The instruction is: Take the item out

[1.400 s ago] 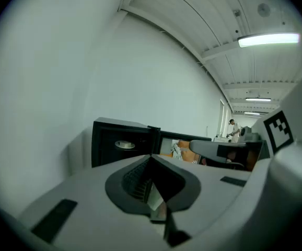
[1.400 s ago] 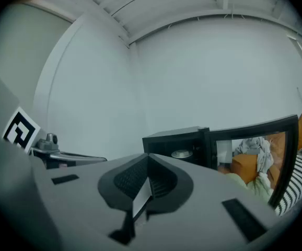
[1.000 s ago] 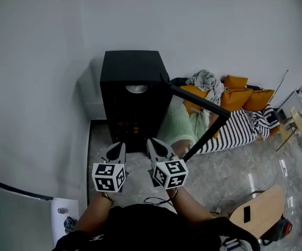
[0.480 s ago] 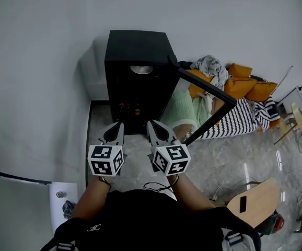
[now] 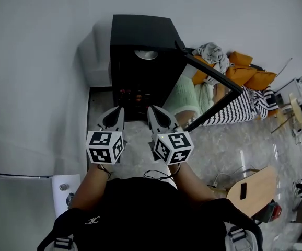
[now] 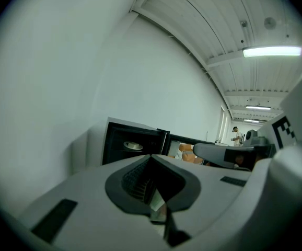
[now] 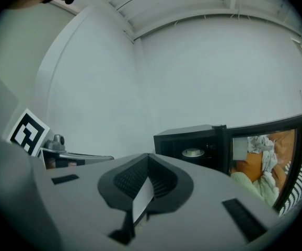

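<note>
Over by the white wall, the left gripper [image 5: 119, 112] has its jaws pressed together with nothing between them; its own view [image 6: 151, 161] shows the two pads meeting in a closed seam. It points almost level at the black cabinet [image 5: 140, 31], which stands on the floor [image 5: 140, 140] against the wall with its front open.

The item, a round silvery dish [image 5: 146, 54], sits on the cabinet's upper shelf. It is beyond both gripper tips and well apart from them. Through the left gripper's camera the dish [image 6: 133, 146] lies a little left of the tips. Through the right gripper's camera it [image 7: 193, 152] lies off to their right.

The right gripper [image 5: 151, 112] is held just beside the left one, likewise clamped together and empty [image 7: 148, 160]. Right of it, the cabinet's glass door [image 5: 213, 85] stands swung wide. Past the door, orange cushions [image 5: 255, 77] and a striped cloth [image 5: 234, 114] lie heaped on the floor.
</note>
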Demonstrator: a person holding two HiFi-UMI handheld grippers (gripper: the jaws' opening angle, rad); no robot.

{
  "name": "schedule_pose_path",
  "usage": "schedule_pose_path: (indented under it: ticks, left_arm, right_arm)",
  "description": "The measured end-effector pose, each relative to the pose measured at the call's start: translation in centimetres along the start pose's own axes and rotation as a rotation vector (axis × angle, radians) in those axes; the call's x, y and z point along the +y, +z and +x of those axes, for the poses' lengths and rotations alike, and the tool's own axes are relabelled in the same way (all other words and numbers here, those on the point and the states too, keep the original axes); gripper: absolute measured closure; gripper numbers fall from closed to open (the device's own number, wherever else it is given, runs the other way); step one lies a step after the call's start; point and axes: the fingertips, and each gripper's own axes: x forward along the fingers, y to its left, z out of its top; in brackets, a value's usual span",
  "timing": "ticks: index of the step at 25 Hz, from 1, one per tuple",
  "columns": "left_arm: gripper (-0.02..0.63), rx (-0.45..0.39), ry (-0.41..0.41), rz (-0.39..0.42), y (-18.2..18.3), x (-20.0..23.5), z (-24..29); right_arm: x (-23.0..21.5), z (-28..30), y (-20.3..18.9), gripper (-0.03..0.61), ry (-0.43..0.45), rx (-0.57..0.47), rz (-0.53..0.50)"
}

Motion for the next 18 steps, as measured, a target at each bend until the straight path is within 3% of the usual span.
schedule_pose_path:
  ticks: [11,18]
  left_arm:
    - [0.604,0.027,-0.068,0.005,-0.6,4.2,-1.8]
    - [0.604,0.057,-0.070,-0.004,-1.8,5.8,-2.1]
  right_arm:
    - [4.6,2.2,-1.5,0.572,-0.056,0.004,0.012]
    - [4.7,2.6,-2.6,0.572,-0.087,0.025,0.013]
